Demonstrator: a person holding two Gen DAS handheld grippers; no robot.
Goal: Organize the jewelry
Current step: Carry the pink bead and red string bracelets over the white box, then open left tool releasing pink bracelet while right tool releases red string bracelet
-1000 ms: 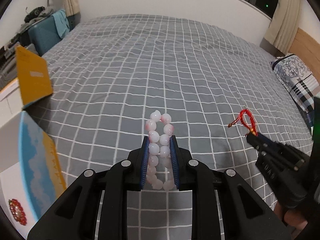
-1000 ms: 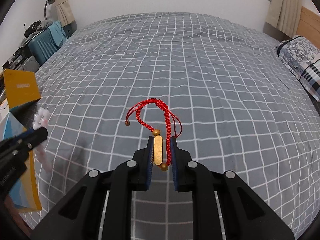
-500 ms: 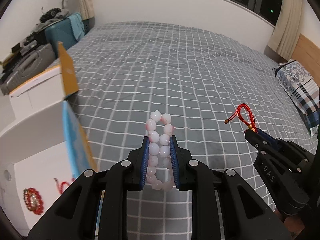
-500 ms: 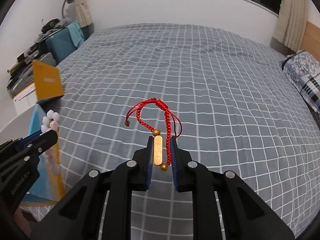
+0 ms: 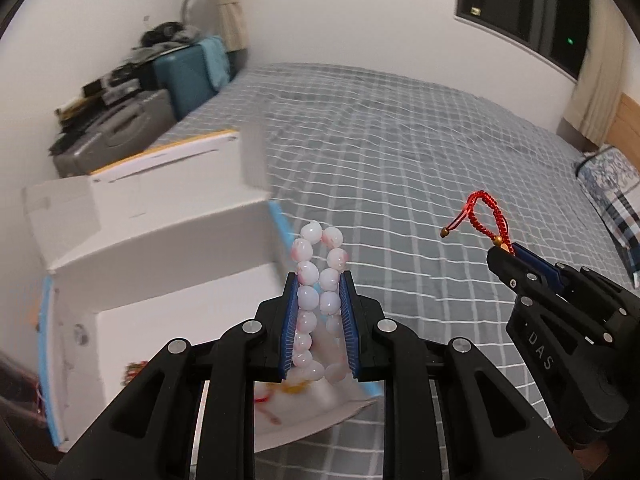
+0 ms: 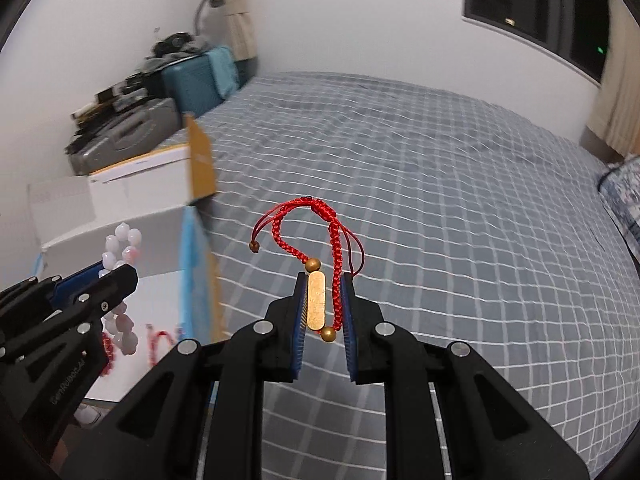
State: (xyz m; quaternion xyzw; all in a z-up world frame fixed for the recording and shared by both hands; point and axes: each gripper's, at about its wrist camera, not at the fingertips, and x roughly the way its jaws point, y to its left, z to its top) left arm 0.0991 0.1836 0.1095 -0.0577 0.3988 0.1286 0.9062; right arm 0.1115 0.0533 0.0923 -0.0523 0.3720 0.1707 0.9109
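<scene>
My left gripper (image 5: 319, 282) is shut on a pink-and-white bead bracelet (image 5: 320, 280), held above the right edge of an open white cardboard box (image 5: 168, 248). It also shows in the right wrist view (image 6: 116, 276) with the beads (image 6: 120, 240). My right gripper (image 6: 323, 280) is shut on a red braided cord bracelet (image 6: 316, 220) with a gold bar (image 6: 316, 300), held over the bed. It appears in the left wrist view (image 5: 504, 250) with the red loop (image 5: 484, 208). Red jewelry (image 6: 160, 340) lies inside the box.
A grey bedspread (image 5: 400, 160) with a white grid covers the bed. The box has raised flaps, one orange (image 6: 202, 164). A grey case (image 5: 116, 132), a teal suitcase (image 5: 192, 72) and clutter stand left of the bed. A patterned pillow (image 5: 612, 184) lies at the right.
Both grippers have swung left toward the open box, each keeping its bracelet. The box now fills more of the left side of both views.
</scene>
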